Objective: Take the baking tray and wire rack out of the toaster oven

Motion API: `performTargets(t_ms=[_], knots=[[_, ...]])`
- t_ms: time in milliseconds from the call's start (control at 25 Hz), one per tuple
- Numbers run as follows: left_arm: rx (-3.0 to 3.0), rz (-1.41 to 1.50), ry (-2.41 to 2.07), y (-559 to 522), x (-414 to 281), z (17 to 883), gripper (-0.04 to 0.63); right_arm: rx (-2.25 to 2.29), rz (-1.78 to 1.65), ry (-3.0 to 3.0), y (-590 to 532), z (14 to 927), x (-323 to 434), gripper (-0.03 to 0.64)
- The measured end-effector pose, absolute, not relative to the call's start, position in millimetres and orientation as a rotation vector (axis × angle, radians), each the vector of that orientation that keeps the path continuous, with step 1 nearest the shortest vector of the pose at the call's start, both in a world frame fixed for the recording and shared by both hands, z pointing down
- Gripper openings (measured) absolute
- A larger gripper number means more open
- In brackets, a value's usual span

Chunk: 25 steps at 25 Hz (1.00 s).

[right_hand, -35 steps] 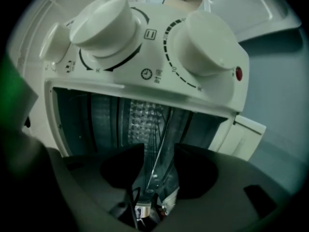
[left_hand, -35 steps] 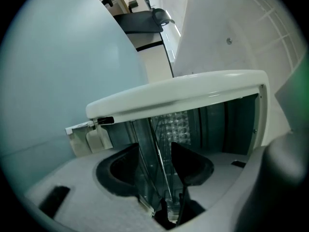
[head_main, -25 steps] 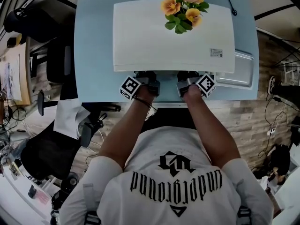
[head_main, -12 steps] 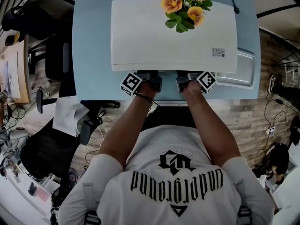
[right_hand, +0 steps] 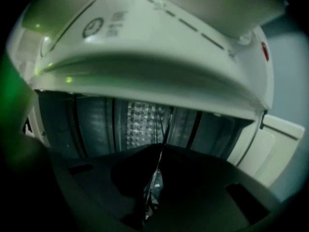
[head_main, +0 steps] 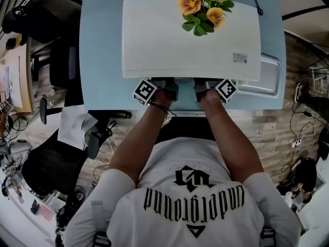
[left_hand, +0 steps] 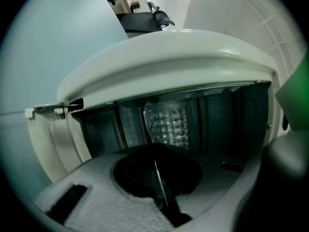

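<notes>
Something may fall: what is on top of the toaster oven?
Orange flowers with green leaves sit near the back edge of the toaster oven. Any pot or base is covered by the leaves.

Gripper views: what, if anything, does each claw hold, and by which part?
The left claw and right claw have just closed on the front edge of a thin metal piece, probably the wire rack, inside the toaster oven.

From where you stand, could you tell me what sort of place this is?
Probably an office or lab workspace, not a kitchen: the toaster oven sits on a pale blue table, beside an office chair and loose floor cables.
</notes>
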State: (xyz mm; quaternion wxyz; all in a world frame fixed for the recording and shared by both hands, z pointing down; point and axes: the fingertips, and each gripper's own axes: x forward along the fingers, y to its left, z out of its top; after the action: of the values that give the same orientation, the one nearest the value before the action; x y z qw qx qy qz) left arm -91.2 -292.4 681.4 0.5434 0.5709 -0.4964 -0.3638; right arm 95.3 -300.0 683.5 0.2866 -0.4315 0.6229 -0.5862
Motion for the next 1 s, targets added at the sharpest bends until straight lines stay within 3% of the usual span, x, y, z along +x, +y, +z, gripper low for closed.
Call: performTargets(t_ms=[1000], knots=[[1.371, -0.849, -1.164, -257.1, -88.7, 677.7, 0.006, -1.155, -1.527, 1.667, -265.6, 679.9, 99.2, 0.0]])
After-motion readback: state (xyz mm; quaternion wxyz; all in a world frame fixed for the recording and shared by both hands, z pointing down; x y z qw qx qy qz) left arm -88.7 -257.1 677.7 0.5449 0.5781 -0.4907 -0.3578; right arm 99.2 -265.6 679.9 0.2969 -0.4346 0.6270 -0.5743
